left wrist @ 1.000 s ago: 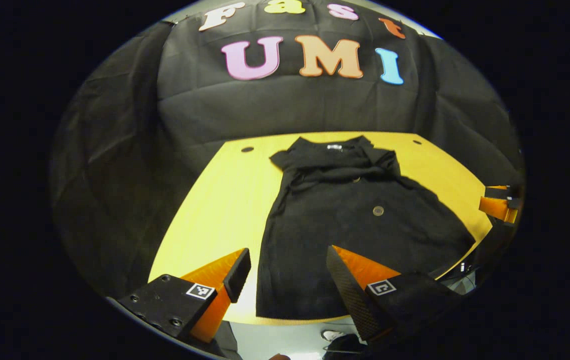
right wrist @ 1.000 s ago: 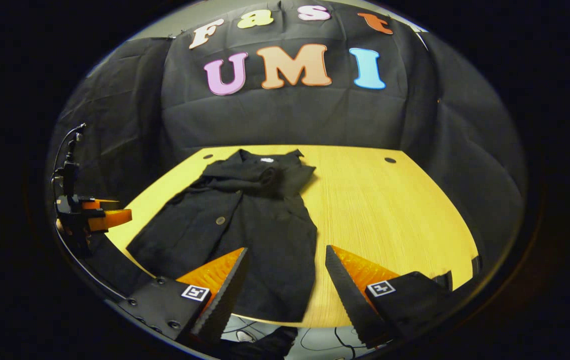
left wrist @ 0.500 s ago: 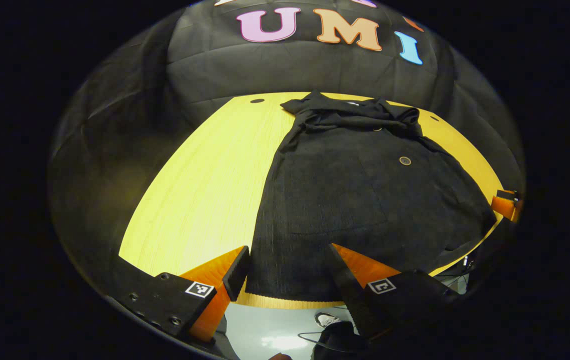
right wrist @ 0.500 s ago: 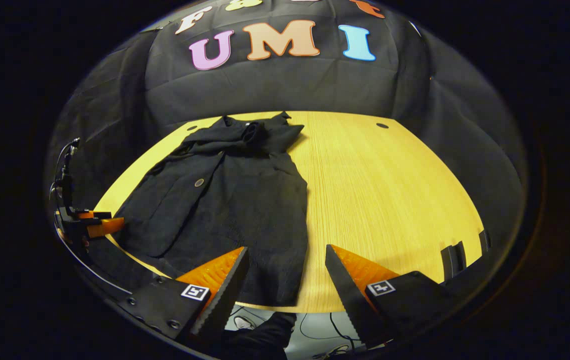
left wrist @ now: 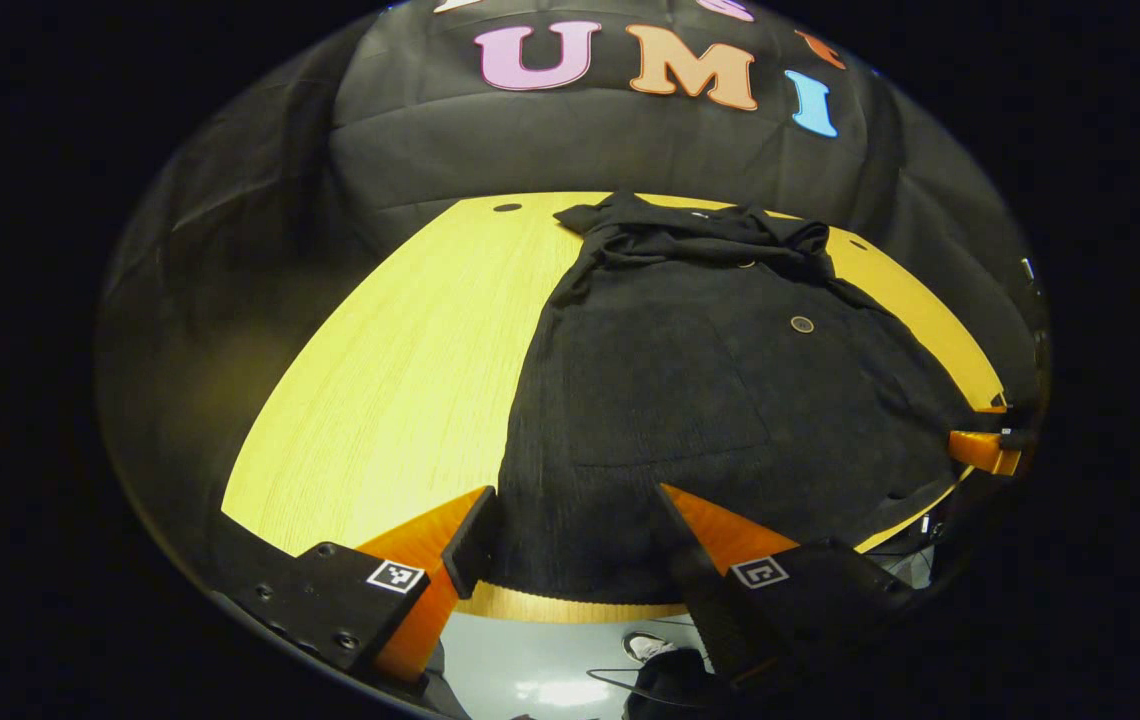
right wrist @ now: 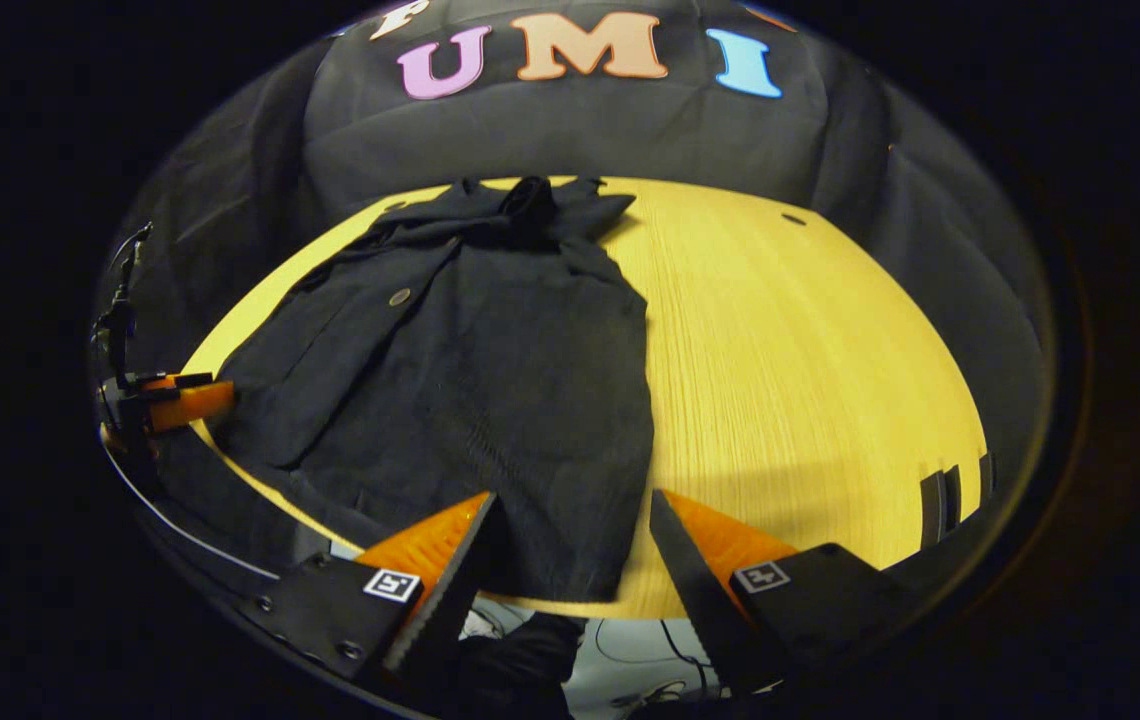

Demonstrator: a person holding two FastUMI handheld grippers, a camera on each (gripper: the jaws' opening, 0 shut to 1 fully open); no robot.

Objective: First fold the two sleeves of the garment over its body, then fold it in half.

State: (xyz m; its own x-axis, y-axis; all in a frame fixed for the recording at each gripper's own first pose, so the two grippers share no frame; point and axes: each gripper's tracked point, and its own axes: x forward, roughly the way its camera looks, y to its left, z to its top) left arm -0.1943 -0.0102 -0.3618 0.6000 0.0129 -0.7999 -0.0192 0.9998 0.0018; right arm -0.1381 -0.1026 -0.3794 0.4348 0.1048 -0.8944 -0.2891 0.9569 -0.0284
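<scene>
Lying flat on the table point(left wrist: 400, 350), black garment point(left wrist: 690, 400), sleeves bunched at collar, left gripper point(left wrist: 570, 540) and right gripper point(right wrist: 565, 545) held wide apart, empty, floor point(left wrist: 530, 660) glimpsed below.

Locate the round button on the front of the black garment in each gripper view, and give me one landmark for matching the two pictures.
Left gripper view: the button sits right of centre in the upper half, on the garment, just below the bunched collar.
Right gripper view: the button sits left of centre in the upper half, on the garment's flap toward the table's left edge.
Shared landmark: the bunched collar at the far end of the yellow table.
</scene>
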